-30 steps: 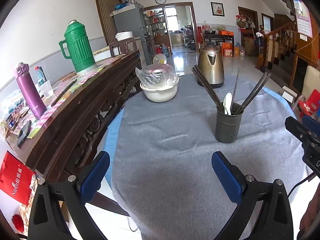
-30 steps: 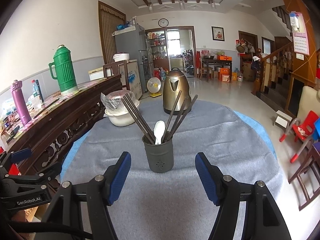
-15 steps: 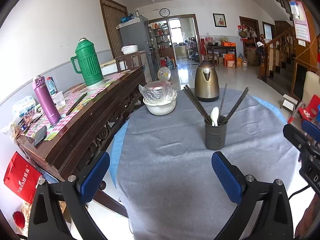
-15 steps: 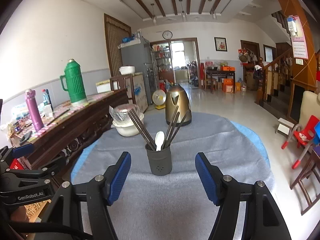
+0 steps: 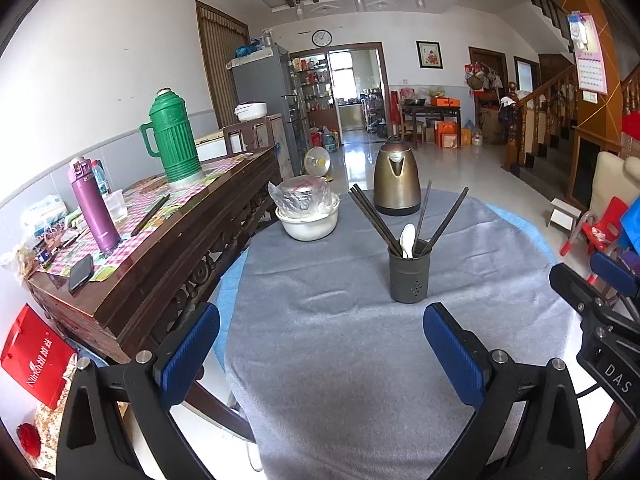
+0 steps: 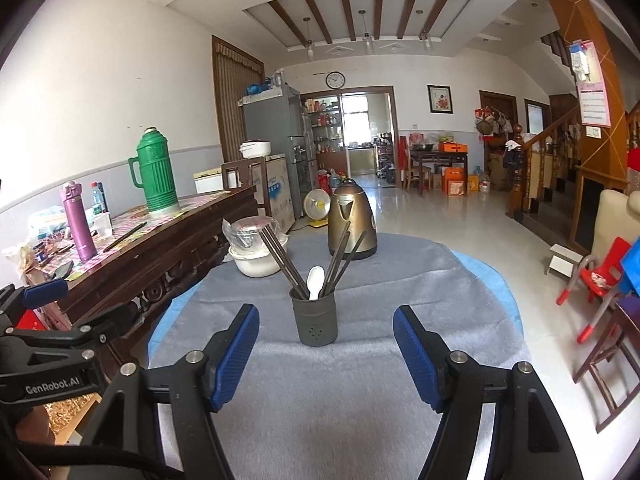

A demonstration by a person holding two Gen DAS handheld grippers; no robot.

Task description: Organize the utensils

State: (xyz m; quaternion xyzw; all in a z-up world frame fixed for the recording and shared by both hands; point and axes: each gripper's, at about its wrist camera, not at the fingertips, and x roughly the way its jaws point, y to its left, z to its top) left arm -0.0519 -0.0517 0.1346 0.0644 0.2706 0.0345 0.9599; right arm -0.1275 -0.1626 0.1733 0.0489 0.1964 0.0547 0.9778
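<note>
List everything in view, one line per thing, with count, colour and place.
holder: one, dark grey, mid table
chopsticks: several, dark, standing in holder
spoon: one, white, in holder
kettle: one, bronze, far side of table
bowl: one, white, plastic-wrapped, left of kettle
table cloth: one, grey
sideboard: one, dark wood, left
thermos: one, green, on sideboard
bottle: one, purple, on sideboard
left gripper: blue fingers, open, empty
right gripper: blue fingers, open, empty

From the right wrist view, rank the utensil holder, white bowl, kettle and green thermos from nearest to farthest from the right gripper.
1. Utensil holder, dead ahead of the right gripper on the grey cloth.
2. White bowl, ahead to the left, plastic-covered.
3. Kettle, behind the holder at the table's far edge.
4. Green thermos, far left on the wooden sideboard.
</note>
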